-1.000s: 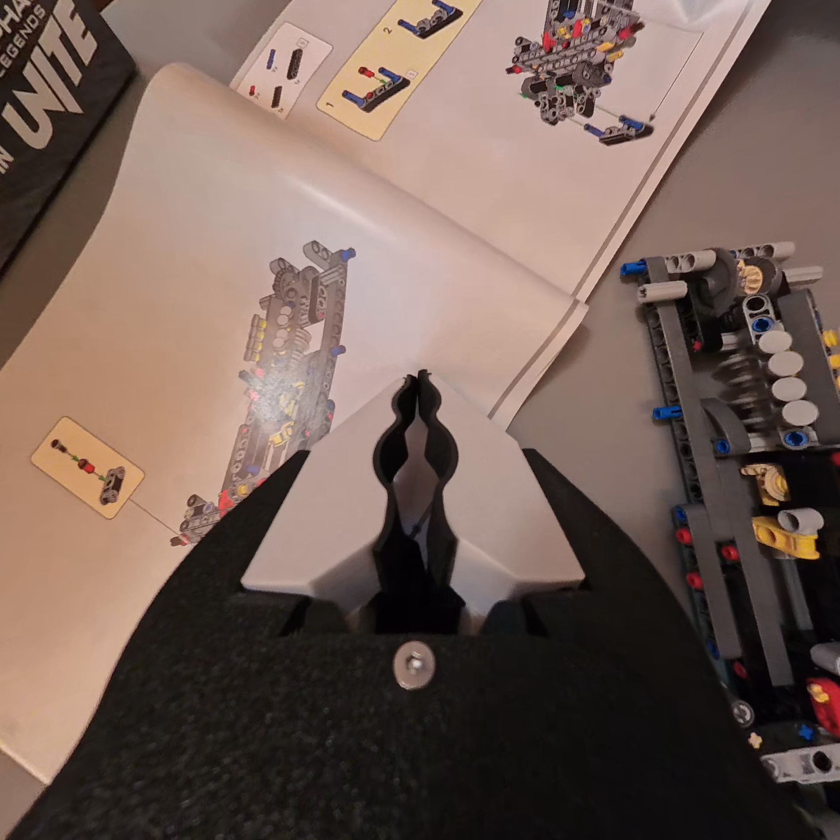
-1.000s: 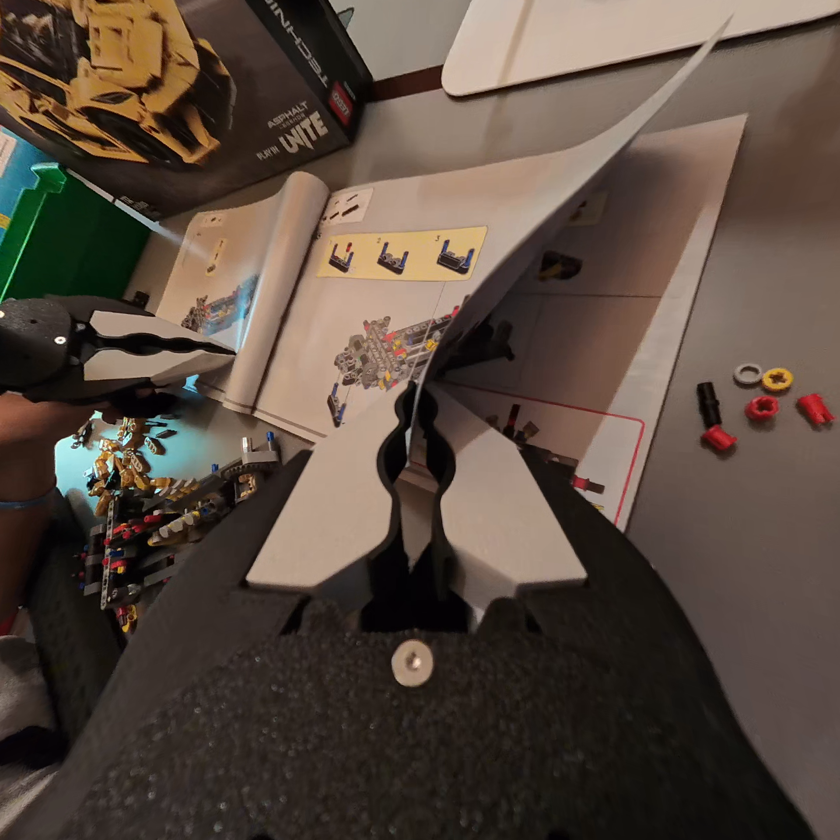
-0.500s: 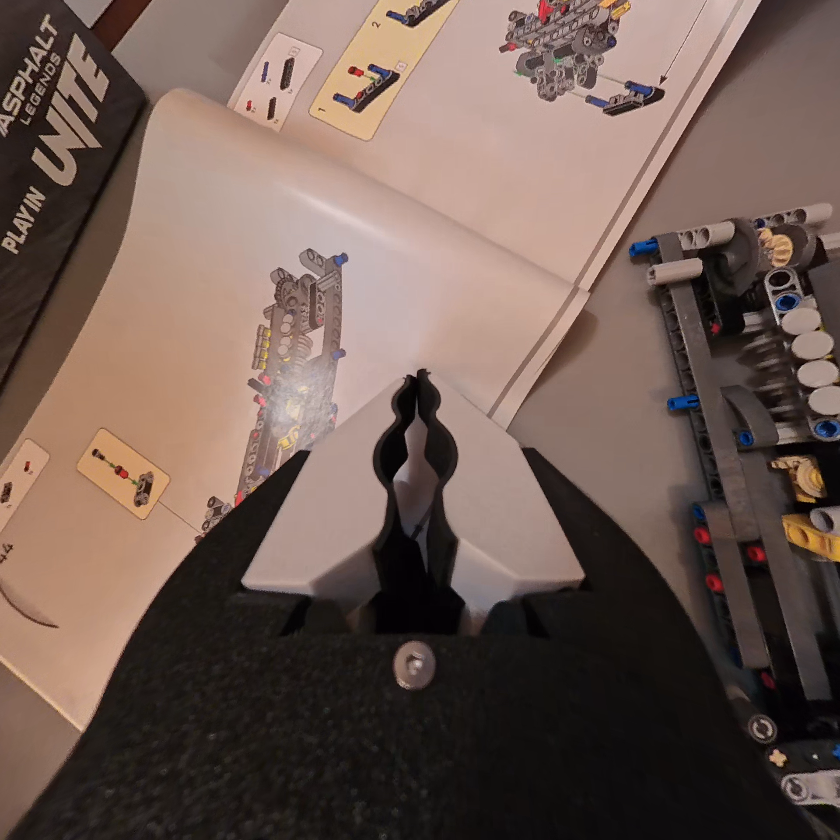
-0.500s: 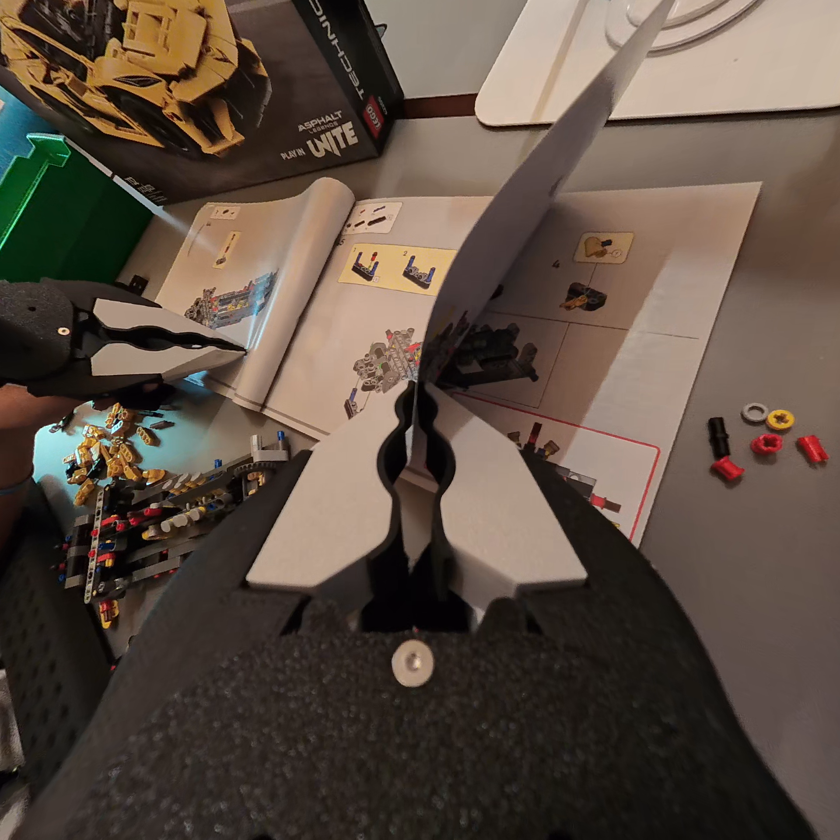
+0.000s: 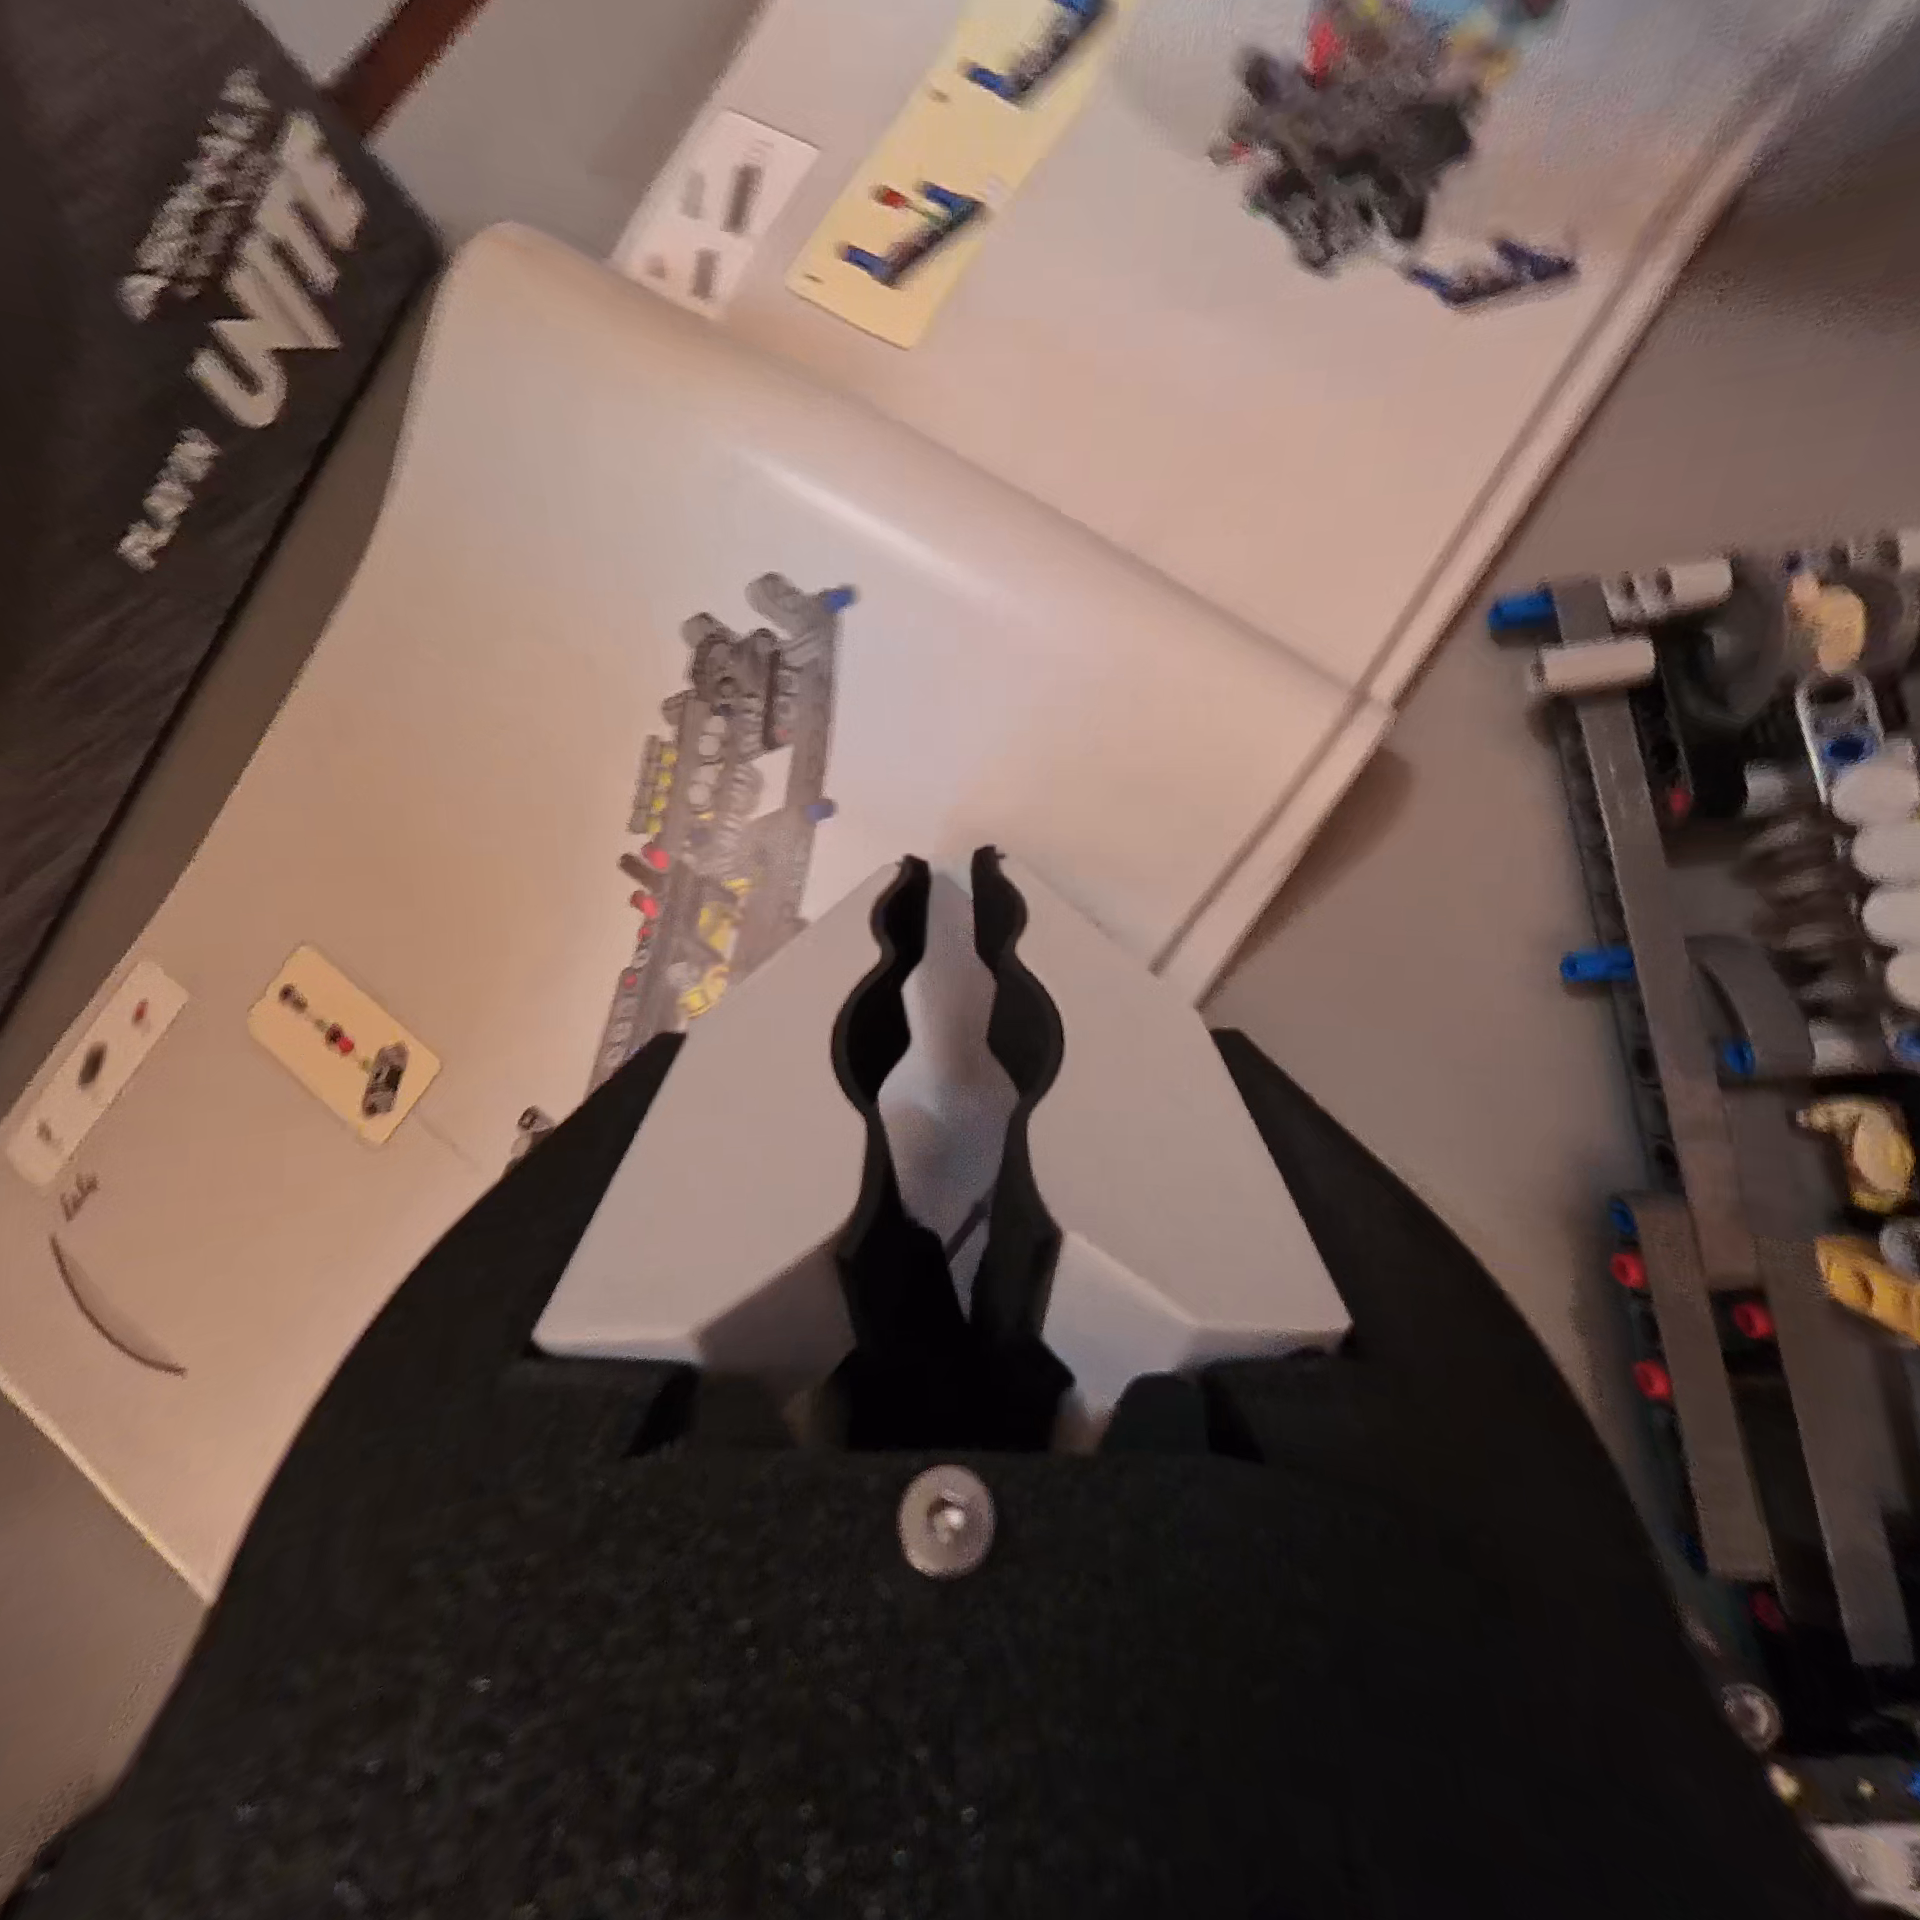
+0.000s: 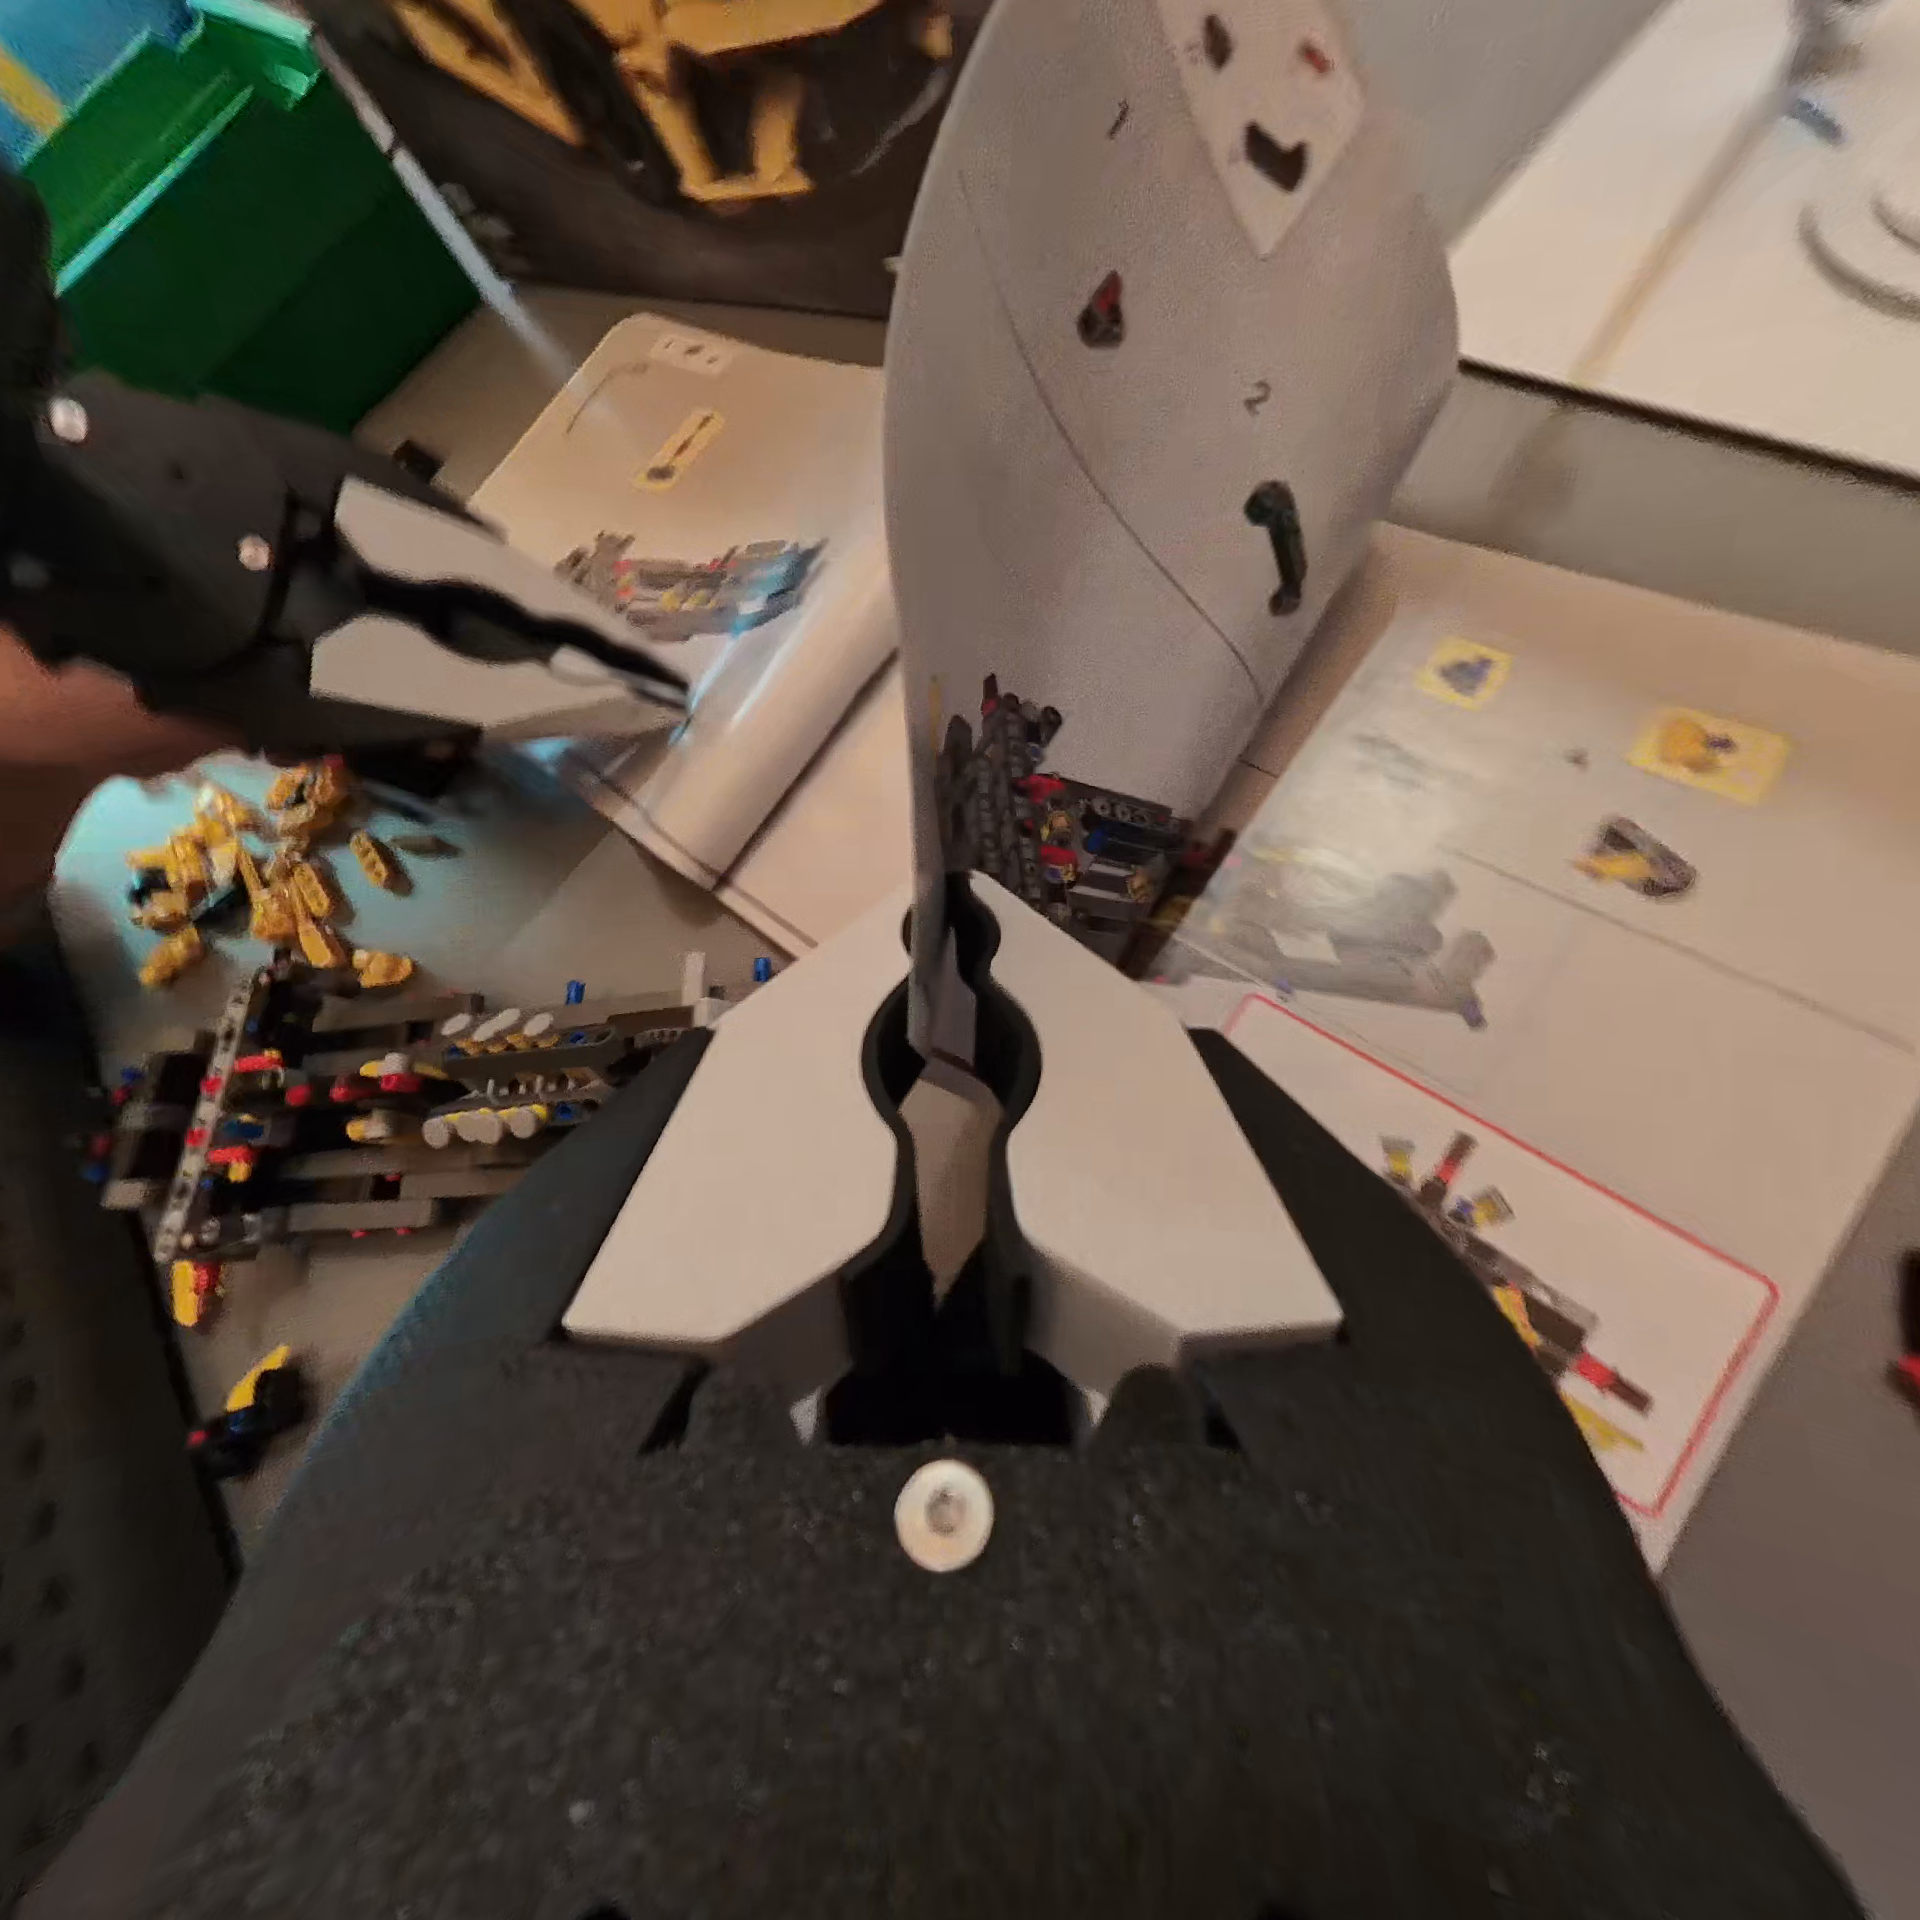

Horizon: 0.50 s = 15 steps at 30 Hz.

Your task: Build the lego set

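Right gripper [image 6: 951, 914] pinches page [image 6: 1143, 416] upright, mid-turn; left gripper [image 5: 948, 862] (slightly parted, empty) hovers over booklet [image 5: 582, 582], likely steadying.

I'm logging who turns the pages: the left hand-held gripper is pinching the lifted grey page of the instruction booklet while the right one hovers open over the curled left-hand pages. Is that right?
The sides are swapped. In the right wrist view the right hand-held gripper is shut on the lifted grey page of the instruction booklet; the left hand-held gripper hovers open over the curled left-hand pages, as the left wrist view shows.
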### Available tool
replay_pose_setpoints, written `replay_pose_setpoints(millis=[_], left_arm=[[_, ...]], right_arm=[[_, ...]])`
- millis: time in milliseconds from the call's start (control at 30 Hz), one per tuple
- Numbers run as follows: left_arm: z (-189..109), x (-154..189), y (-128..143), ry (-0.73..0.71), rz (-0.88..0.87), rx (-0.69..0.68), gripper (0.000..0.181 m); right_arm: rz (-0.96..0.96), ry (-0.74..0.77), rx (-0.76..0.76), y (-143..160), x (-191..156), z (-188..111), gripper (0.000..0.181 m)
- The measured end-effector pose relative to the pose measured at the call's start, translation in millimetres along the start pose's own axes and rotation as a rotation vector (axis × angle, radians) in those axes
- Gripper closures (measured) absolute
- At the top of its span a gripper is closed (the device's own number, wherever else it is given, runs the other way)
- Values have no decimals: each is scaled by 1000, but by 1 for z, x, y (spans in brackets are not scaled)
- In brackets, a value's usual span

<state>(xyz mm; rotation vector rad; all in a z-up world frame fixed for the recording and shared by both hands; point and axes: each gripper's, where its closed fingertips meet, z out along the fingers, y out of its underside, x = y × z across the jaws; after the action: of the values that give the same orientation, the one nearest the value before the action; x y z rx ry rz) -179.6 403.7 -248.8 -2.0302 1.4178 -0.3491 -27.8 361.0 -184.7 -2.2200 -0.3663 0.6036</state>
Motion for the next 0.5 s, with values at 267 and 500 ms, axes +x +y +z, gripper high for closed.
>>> replay_pose_setpoints(millis=[267, 500], left_arm=[[-66, 25, -88, 581, -611, 484, 111], [-56, 9, -73, 609, -782, 433, 161]], right_arm=[[-480, 147, -108, 10, -68, 52, 181], [-728, 291, -110, 9, -91, 68, 181]])
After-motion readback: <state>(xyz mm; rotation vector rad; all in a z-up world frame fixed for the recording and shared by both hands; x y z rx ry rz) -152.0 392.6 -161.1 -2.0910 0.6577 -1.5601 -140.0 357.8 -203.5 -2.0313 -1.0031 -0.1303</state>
